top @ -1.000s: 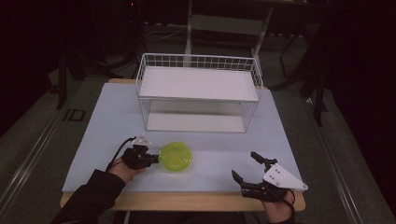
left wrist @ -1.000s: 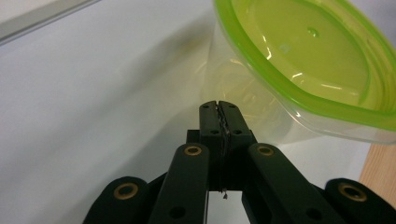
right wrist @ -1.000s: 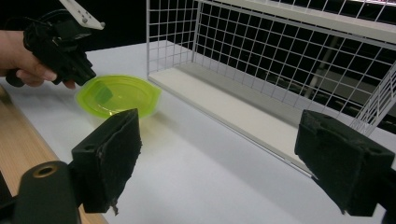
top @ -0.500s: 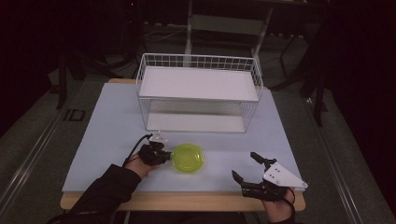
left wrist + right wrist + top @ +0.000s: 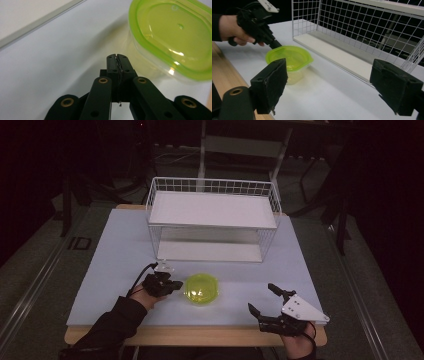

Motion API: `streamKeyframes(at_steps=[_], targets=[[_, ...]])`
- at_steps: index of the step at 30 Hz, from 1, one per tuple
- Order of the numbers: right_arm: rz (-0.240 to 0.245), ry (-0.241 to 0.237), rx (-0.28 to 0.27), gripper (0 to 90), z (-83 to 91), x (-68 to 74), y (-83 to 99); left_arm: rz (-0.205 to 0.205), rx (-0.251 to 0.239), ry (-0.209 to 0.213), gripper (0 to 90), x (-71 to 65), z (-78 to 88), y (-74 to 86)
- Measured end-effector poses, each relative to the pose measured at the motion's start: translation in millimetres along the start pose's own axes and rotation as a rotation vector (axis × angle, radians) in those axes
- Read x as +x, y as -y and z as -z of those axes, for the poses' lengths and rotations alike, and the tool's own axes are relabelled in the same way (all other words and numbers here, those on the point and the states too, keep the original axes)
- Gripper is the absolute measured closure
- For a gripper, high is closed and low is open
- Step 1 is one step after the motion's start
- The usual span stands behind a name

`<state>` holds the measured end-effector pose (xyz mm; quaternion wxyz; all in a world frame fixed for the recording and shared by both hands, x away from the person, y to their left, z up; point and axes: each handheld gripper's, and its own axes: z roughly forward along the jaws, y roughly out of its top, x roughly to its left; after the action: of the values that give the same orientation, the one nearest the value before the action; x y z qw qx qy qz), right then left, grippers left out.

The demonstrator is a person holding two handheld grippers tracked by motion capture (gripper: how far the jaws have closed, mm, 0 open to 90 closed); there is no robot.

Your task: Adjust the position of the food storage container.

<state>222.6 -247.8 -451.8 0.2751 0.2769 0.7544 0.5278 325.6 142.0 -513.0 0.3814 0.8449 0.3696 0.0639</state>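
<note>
The upper centre is blocked by the wire rack; bare table is left at both sides.

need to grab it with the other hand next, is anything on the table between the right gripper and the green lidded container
Nothing visible: bare table lies between the open right gripper and the container. The shut left gripper sits at its far side.

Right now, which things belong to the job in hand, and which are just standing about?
In the job:
- container with green lid
- left gripper, jaws shut, tip at the container's side

Standing about:
- wire shelf rack, behind the container
- right gripper, open, apart from the container
</note>
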Motion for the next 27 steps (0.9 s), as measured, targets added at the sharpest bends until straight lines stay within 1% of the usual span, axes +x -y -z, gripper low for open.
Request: streamKeyframes(at_steps=[1,2,3,4,6,8,9,10,11,12,14,16,17,19,22,23,25,26,27], targets=[[-0.001,-0.001,-0.001,14.2,-0.1,0.1,-0.1,0.010,-0.001,0.011,89.8,-1.6,2.8,2.5],[-0.002,-0.003,0.000,14.2,-0.4,0.2,-0.1,0.007,0.001,0.011,89.8,-5.7,5.5,5.9],[-0.002,-0.003,0.000,14.2,-0.4,0.2,-0.1,0.007,0.001,0.011,89.8,-5.7,5.5,5.9],[-0.001,-0.003,0.002,14.2,-0.6,0.4,-0.2,-0.004,0.008,0.020,89.8,-10.3,6.8,9.3],[0.004,-0.004,0.003,14.2,-0.7,1.1,-0.7,0.004,0.011,0.031,89.7,-16.3,7.0,14.0],[0.008,-0.004,0.001,14.2,-0.6,1.3,-0.8,-0.005,0.018,0.041,89.8,-24.7,3.1,15.8],[0.009,-0.005,-0.001,14.3,-0.8,1.3,-1.0,-0.009,0.016,0.048,89.8,-26.1,1.5,14.8],[0.011,-0.004,0.001,14.2,-0.7,1.6,-1.1,-0.016,0.020,0.042,89.8,-27.3,-0.6,13.5],[0.013,-0.004,0.001,14.3,-0.6,1.9,-1.2,-0.015,0.022,0.036,89.8,-27.1,-2.5,12.3],[0.016,-0.004,0.002,14.3,-0.3,2.2,-1.2,-0.003,0.021,0.041,89.8,-25.8,-4.4,11.3],[0.019,-0.001,0.001,14.2,0.3,2.6,-1.3,0.001,0.022,0.036,89.7,-24.3,-8.6,9.6],[0.015,-0.004,-0.003,14.3,0.4,1.9,-1.3,0.010,0.026,0.044,89.8,-24.3,-13.2,7.5],[0.012,-0.005,-0.002,14.2,0.1,1.4,-1.0,0.008,0.025,0.044,89.8,-25.4,-15.5,6.4],[0.005,-0.008,0.003,14.2,-0.3,0.9,-0.6,0.003,0.024,0.064,89.8,-28.5,-20.8,4.2],[0.007,-0.007,-0.002,14.2,0.6,1.2,-0.8,-0.018,0.028,0.076,89.8,-35.0,-28.0,0.4],[0.005,-0.009,-0.003,14.2,0.8,0.9,-0.8,-0.021,0.030,0.075,89.8,-36.6,-30.2,-1.2],[0.005,-0.008,-0.001,14.5,0.6,0.3,-0.5,-0.020,0.026,0.086,89.8,-39.4,-34.5,-4.9],[0.003,-0.009,-0.001,14.5,0.7,0.2,-0.4,-0.027,0.021,0.084,89.7,-40.7,-36.4,-6.6],[0.003,-0.009,-0.001,14.5,0.8,0.1,-0.3,-0.022,0.017,0.087,89.8,-41.8,-38.3,-8.2]])
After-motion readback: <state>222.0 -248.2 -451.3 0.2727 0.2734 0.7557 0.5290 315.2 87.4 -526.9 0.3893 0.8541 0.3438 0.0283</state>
